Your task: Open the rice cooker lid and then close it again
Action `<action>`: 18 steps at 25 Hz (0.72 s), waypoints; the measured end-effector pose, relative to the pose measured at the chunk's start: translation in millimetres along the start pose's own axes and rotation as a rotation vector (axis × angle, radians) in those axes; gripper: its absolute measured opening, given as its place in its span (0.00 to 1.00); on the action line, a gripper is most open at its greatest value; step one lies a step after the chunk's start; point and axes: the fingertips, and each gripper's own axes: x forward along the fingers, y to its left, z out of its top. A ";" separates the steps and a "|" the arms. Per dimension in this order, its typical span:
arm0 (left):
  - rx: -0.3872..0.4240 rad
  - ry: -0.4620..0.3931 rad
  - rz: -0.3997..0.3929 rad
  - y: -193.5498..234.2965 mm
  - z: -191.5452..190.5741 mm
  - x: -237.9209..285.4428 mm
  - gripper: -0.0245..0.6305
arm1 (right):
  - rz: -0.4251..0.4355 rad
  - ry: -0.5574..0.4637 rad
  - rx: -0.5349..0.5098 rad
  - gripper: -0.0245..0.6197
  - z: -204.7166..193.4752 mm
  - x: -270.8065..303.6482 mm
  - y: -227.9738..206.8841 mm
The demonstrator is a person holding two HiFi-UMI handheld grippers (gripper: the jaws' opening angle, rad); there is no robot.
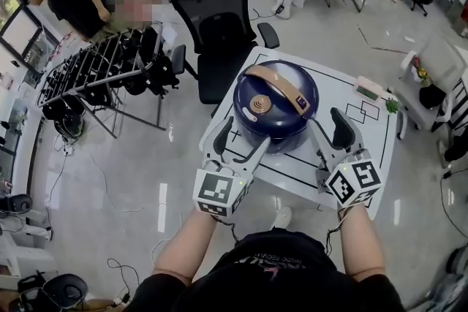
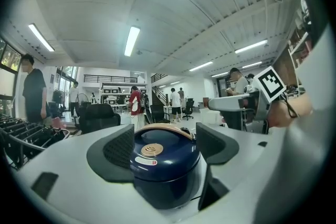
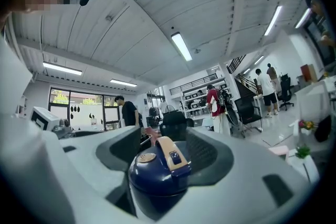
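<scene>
Rice cooker (image 1: 274, 102), one only, dark blue and lid shut, stands on the white table (image 1: 369, 142). Two grippers face it, the left gripper (image 1: 238, 146) and the right gripper (image 1: 330, 142), both with jaws spread wide and gripping nothing. Only the right gripper view shows the button (image 3: 175, 157) on the tan handle (image 3: 164, 144).

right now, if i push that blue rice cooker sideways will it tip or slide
The rice cooker looks squat and wide, so it probably won't tip easily. Its glossy shell on the smooth white table suggests it may slide instead. The tan handle arching over its top looks rigid, likely the surest hold.
</scene>
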 end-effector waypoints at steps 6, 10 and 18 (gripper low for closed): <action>0.020 0.006 0.013 -4.0 5.5 32.8 0.58 | 0.032 0.018 0.012 0.46 -2.2 12.5 -19.8; 0.042 0.010 0.010 -4.5 11.1 47.5 0.58 | 0.032 0.019 0.027 0.46 -2.2 18.7 -33.3; 0.079 0.044 -0.020 9.9 5.8 75.9 0.58 | -0.001 0.021 0.063 0.46 -11.3 34.0 -53.2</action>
